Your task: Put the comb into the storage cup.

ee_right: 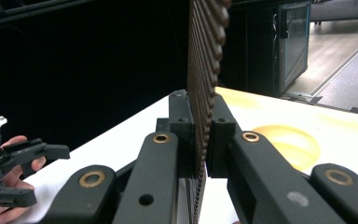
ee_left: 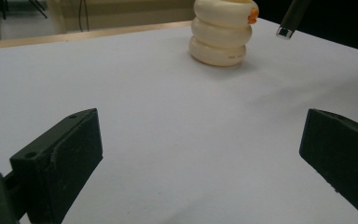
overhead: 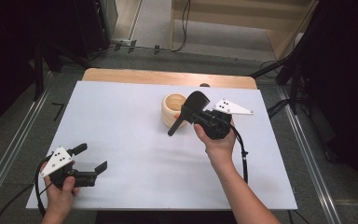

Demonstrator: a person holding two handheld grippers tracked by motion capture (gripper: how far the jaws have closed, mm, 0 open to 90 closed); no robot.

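A cream ringed container (overhead: 174,109) (ee_left: 221,37) stands on the white table top (overhead: 121,135), with a small orange piece (ee_left: 253,14) at its rim. My right gripper (overhead: 196,116) (ee_right: 200,112) hovers just right of it, shut on a black utensil (overhead: 193,105) with a rounded head and a straight handle that slants down-left across the container's front. In the right gripper view the utensil (ee_right: 207,56) shows as a thin ribbed edge between the jaws. The handle's tip (ee_left: 286,25) hangs near the container. My left gripper (overhead: 92,157) (ee_left: 200,144) rests open at the front left, with nothing between its jaws.
A wooden strip (overhead: 168,77) borders the table's far edge. Dark stands and cables (overhead: 284,70) surround the table on a grey floor. The other hand and its gripper (ee_right: 14,158) show at the far left of the right gripper view.
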